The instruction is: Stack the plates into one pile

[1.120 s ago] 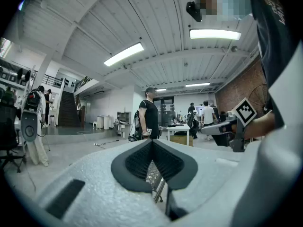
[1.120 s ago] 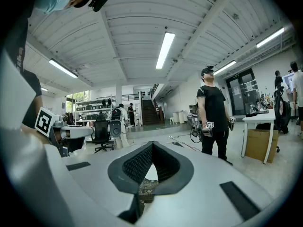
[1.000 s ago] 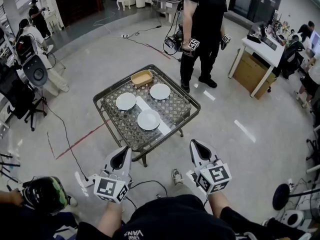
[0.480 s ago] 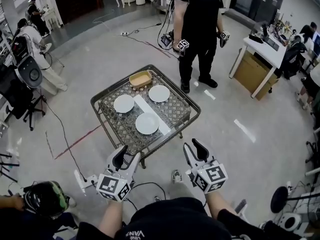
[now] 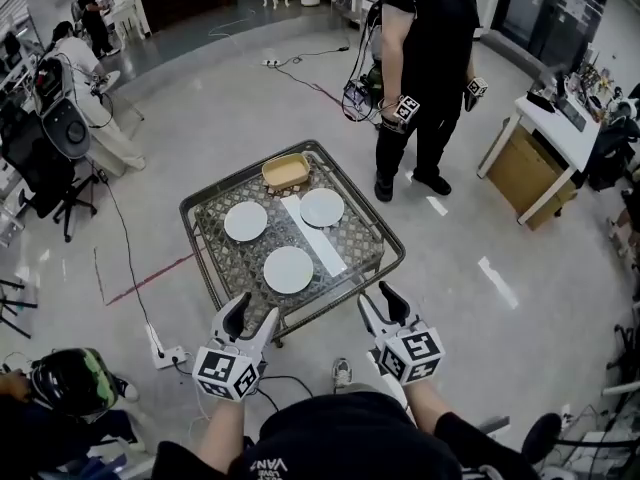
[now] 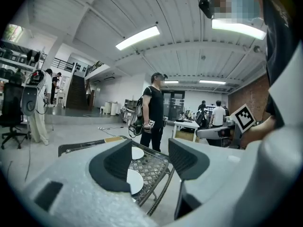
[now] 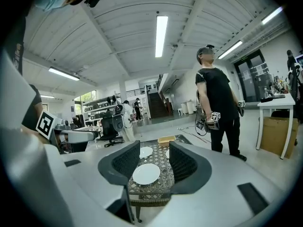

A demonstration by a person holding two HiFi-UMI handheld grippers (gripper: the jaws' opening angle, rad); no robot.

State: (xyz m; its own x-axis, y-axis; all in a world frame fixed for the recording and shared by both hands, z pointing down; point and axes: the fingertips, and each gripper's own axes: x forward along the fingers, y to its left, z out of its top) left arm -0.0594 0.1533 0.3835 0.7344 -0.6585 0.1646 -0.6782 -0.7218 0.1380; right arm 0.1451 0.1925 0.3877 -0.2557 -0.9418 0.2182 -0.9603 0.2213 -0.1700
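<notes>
White near plate (image 5: 288, 269) sits at 6 o'clock on the mesh tabletop (image 5: 355, 236), left plate (image 5: 245, 221) at 10, right plate (image 5: 322, 207) at 1, all apart. Left claw (image 5: 252, 318) and right claw (image 5: 380, 303) have just been opening. Both are spread with nothing between them, short of the near edge. A glancing pinch on a thin rim could skid a plate across the mesh or chip it.

Long ceiling tubes (image 6: 137, 37) light the hall brightly and evenly from above. The pale floor (image 5: 495, 283) carries soft streaks of glare. Shadows under the table (image 5: 240, 258) are faint, and the white plates (image 5: 288, 269) are close to blown out. All views bow straight lines toward their edges. The two gripper views darken to a black ring at the corners, and their nearest foreground is soft and out of focus.
</notes>
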